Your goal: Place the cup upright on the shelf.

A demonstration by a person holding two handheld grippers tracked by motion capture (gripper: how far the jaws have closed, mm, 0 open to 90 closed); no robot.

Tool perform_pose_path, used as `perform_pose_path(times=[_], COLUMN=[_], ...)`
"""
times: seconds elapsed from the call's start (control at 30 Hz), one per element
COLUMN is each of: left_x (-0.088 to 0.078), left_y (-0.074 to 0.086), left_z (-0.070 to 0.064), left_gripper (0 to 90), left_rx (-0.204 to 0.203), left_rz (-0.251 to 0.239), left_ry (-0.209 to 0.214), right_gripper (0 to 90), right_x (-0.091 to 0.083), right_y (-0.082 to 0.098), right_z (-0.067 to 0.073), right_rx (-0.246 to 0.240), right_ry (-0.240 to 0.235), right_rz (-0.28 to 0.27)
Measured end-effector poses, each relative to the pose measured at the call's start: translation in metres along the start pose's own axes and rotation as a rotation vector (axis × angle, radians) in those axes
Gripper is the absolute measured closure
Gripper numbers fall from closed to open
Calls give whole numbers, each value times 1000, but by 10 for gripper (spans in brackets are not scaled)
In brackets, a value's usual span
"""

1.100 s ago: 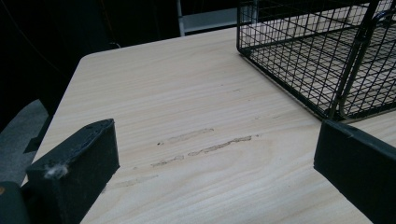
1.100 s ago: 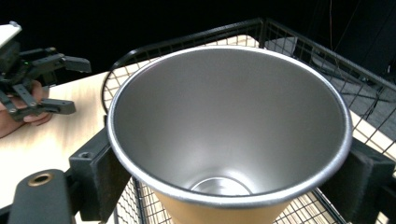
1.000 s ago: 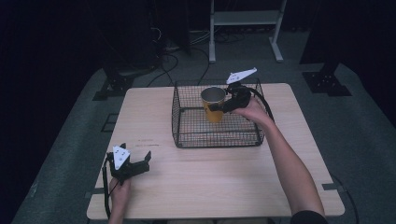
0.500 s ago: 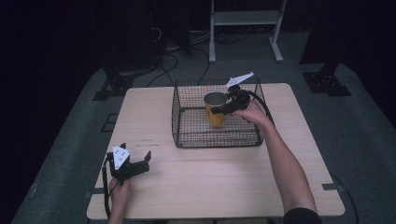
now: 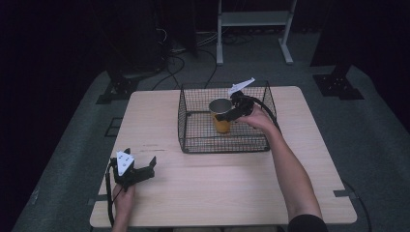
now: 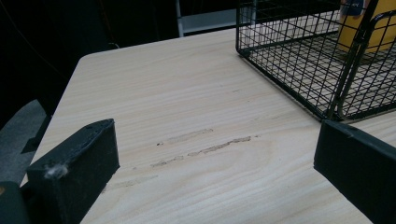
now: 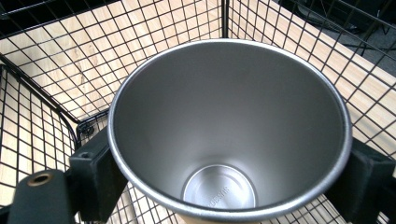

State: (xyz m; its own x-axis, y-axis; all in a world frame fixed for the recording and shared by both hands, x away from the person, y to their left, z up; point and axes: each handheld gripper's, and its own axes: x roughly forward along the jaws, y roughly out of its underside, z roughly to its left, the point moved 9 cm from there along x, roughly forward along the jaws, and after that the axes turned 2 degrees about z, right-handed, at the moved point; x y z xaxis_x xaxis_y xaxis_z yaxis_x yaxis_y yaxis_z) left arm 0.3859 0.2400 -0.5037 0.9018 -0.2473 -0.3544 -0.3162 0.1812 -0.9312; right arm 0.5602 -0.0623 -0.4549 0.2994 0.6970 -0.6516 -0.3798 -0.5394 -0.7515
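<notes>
Inside the wire basket (image 5: 188,130), the right gripper (image 5: 231,114) clamps the yellow cup (image 5: 221,116); well outside it, the left gripper (image 5: 140,170) rests with its 2 jaws apart.

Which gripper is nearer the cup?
Right. The right gripper has its jaws on either side of the cup, inside the wire basket. The left gripper rests open on the table near its front left corner, well apart from the basket.

1 cup (image 5: 222,117); 1 basket (image 5: 223,145); 2 grippers
</notes>
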Motion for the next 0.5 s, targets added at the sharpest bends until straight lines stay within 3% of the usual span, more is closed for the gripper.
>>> perform_pose_path(times=[0.2, 0.5], left_x=[0, 0], left_y=[0, 0], left_z=[0, 0], left_gripper=[0, 0], left_rx=[-1, -3], left_rz=[-2, -2], left_ry=[1, 1], right_gripper=[121, 100], right_x=[5, 4], right_y=[5, 3], right_z=[2, 4], right_rx=[-7, -10], right_ry=[1, 6], right_rz=[38, 25])
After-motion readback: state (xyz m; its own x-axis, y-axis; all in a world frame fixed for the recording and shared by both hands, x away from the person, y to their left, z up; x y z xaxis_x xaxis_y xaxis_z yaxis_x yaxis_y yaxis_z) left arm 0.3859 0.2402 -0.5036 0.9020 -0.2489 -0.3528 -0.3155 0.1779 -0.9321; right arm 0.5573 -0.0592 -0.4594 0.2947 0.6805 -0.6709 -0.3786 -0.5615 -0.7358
